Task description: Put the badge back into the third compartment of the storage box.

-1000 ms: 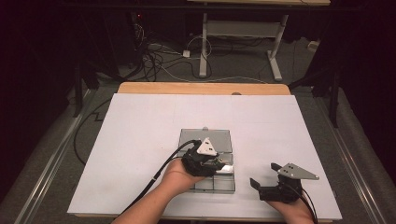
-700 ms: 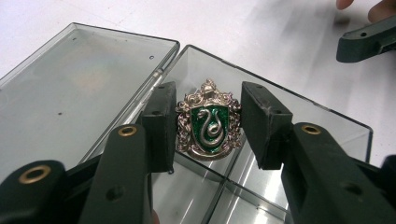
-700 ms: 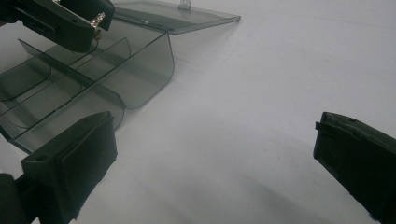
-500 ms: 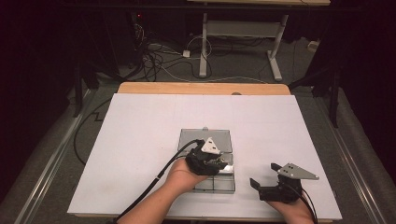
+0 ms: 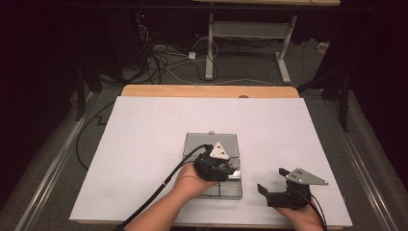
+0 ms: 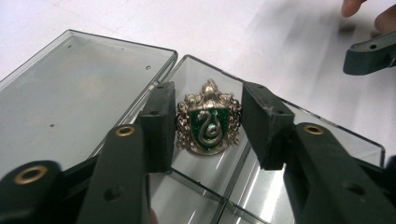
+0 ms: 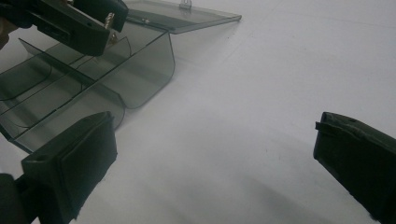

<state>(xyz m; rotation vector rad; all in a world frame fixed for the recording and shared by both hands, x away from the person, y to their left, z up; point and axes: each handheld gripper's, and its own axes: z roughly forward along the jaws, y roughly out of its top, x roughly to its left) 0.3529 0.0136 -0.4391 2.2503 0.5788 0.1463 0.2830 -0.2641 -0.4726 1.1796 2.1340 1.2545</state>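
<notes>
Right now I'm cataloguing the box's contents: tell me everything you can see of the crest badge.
The crest badge is a small metal-looking shield, silver-toned with an ornate scrolled border and a knob on top, its green glittery face bearing a silver coiled snake. It stands tilted in a compartment of the open clear box, between the left claw's pads, which have just been opening; its left edge meets one pad.

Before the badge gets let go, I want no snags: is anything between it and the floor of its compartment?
Nothing visible: the crest badge sits between the left gripper jaws, inside the open clear box.
</notes>
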